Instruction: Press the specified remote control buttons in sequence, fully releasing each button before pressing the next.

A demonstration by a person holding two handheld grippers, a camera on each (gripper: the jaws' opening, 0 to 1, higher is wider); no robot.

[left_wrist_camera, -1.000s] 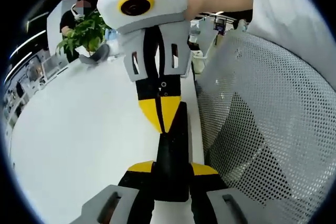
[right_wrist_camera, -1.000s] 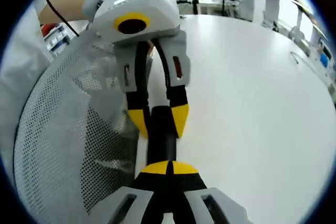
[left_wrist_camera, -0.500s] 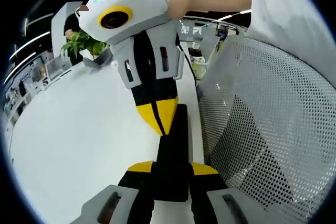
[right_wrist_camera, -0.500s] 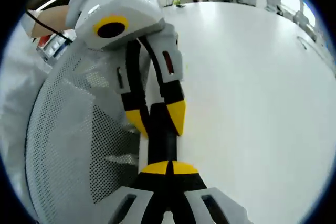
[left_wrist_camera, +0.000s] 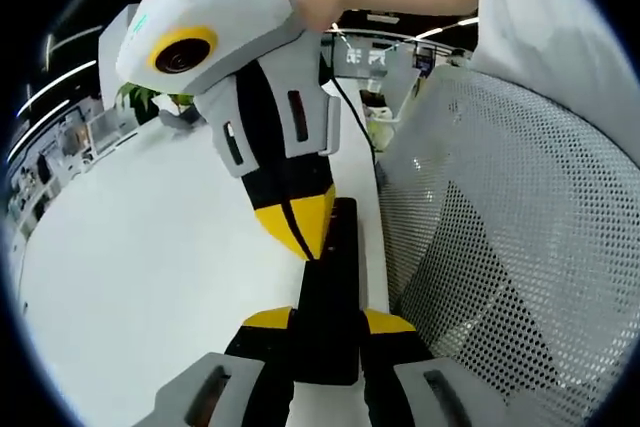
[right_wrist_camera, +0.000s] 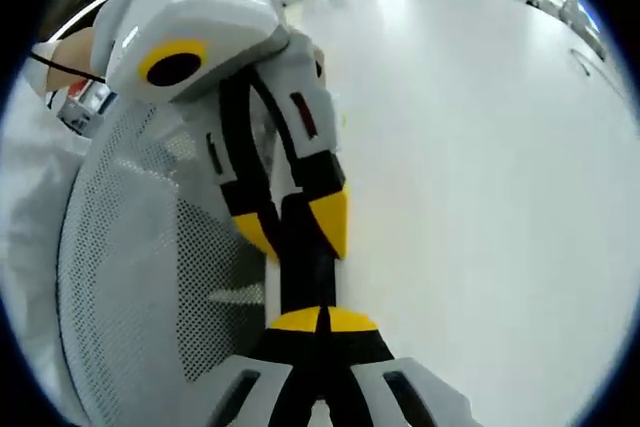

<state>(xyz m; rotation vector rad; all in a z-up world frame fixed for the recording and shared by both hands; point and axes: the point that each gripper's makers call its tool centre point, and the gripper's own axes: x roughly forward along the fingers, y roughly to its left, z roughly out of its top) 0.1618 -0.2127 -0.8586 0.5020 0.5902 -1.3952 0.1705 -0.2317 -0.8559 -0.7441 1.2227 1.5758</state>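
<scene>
2 grippers meet over a slim black remote control at the edge of a white table.

In the left gripper view, the left gripper (left_wrist_camera: 325, 325) clamps its yellow-tipped jaws around the near end of the slim black remote control (left_wrist_camera: 331, 277), while the right gripper (left_wrist_camera: 295, 230), jaws closed together, touches its tip to the remote's top. The remote lies along the white table (left_wrist_camera: 150, 277) edge, just beside a white mesh chair back (left_wrist_camera: 500, 237). In the right gripper view, the right gripper (right_wrist_camera: 322, 320) is closed.
</scene>
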